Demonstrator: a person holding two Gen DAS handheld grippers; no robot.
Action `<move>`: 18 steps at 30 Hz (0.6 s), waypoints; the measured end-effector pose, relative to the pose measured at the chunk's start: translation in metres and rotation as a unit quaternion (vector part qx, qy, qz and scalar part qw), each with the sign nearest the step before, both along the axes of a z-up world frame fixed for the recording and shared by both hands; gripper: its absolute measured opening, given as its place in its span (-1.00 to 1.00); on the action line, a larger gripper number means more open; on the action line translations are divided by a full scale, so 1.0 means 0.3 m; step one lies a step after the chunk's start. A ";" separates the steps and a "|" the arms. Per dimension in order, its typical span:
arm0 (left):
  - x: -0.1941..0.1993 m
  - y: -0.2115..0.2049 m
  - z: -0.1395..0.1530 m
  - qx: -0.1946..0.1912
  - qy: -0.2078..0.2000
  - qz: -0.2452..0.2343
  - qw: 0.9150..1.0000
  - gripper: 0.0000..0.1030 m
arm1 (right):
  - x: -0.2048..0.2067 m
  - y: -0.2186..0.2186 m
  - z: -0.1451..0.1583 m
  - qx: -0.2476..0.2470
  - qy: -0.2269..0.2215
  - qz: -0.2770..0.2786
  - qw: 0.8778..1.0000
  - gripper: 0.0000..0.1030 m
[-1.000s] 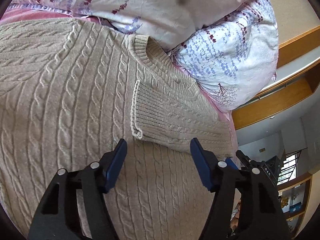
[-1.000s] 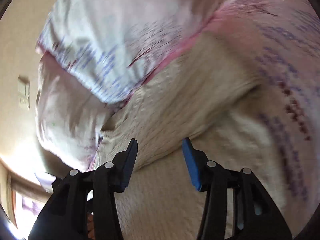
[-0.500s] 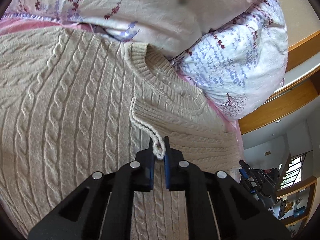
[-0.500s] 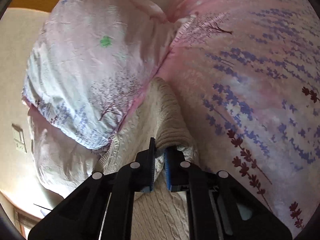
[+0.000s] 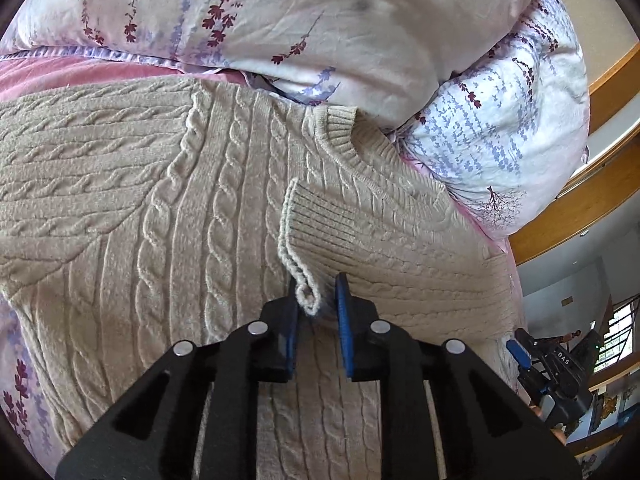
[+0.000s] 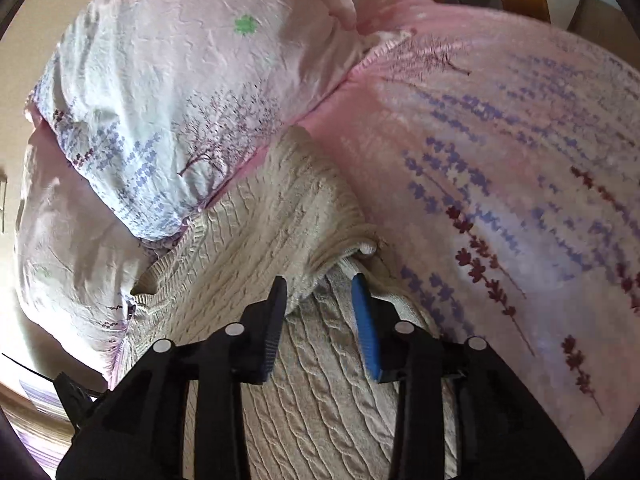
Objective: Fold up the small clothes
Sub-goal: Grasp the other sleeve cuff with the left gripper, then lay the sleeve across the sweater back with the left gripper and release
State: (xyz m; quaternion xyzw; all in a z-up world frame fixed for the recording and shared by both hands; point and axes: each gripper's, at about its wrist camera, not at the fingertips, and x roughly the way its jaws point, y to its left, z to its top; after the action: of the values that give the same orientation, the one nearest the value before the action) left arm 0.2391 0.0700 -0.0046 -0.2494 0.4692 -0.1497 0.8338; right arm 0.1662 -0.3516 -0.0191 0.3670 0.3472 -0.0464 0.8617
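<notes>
A beige cable-knit sweater lies flat on a pink floral bed, its neckline near the pillows. One sleeve is folded across the chest, its ribbed cuff near the middle. My left gripper stands slightly open with the cuff's corner loose between its jaws. In the right wrist view the sweater shows its folded sleeve edge. My right gripper is open at that fold, with the cloth lying between the jaws.
Floral pillows lie against the sweater's top edge and also show in the right wrist view. A pink floral bedcover stretches to the right. A wooden headboard stands at the far right. The other gripper shows low at the right.
Both grippers closed on the sleeve half a second ago and have now opened partway, letting the cloth loose. The left view has pulled back a little from the cuff.
</notes>
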 end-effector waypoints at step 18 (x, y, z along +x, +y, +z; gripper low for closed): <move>-0.356 0.683 0.071 -0.028 -0.005 0.235 0.972 0.08 | 0.169 0.497 0.031 -0.276 0.041 0.200 0.939 0.26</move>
State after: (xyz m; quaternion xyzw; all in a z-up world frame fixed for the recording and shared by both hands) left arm 0.1324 0.2750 0.0165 -0.3753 0.3892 0.0360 0.8405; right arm 0.2169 -0.2026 -0.0098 0.0358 0.4225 0.0179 0.9055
